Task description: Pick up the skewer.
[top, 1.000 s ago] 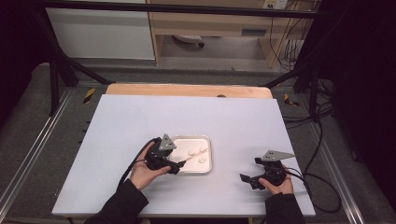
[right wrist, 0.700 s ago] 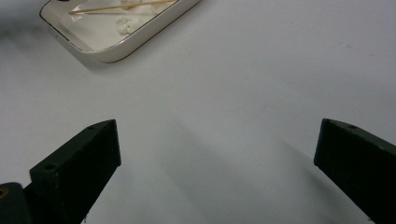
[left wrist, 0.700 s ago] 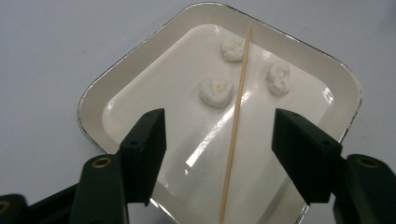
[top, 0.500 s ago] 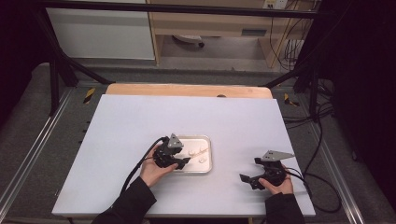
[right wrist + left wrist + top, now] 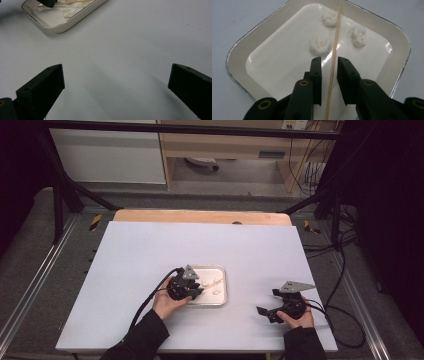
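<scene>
Over the last second I have brought my left gripper [image 5: 196, 291] forward and to the right, from just off the left edge of the tray [image 5: 222, 285] to a spot over its left part. My left hand [image 5: 169, 302] and sleeve have followed it further onto the table [image 5: 150, 250]. In the left gripper view the jaws now stand on either side of the wooden skewer [image 5: 334, 57], with narrow gaps showing between it and them. My right gripper [image 5: 270, 309] has barely shifted, edging only slightly on the table.
</scene>
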Demonstrator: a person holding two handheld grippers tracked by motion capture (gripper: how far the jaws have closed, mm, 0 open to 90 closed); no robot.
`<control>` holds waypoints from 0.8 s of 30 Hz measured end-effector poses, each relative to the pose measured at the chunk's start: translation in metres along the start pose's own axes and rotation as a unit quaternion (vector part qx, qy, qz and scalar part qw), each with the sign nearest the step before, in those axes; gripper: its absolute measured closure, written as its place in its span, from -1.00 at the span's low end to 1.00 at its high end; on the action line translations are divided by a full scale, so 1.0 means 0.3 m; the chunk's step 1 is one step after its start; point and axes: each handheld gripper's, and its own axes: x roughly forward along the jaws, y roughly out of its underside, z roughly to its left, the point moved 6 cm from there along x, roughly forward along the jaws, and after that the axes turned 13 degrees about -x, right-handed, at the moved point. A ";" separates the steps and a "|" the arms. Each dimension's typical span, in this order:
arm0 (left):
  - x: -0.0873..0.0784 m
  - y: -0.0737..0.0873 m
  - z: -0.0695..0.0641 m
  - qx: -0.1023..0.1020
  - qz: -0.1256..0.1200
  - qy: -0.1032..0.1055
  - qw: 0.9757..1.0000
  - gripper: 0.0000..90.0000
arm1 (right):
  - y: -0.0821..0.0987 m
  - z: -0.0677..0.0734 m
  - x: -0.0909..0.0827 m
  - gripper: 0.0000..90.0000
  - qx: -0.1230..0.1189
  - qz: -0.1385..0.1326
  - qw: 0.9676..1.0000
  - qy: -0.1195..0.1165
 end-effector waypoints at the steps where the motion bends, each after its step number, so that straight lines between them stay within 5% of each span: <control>1: 0.000 0.000 0.000 0.000 0.000 0.000 1.000 0.67 | 0.000 0.000 0.000 -0.97 0.000 0.000 1.000 0.000; 24: 0.000 0.003 -0.016 0.019 -0.008 0.007 1.000 0.96 | 0.000 0.000 0.000 -0.97 0.000 0.001 1.000 0.000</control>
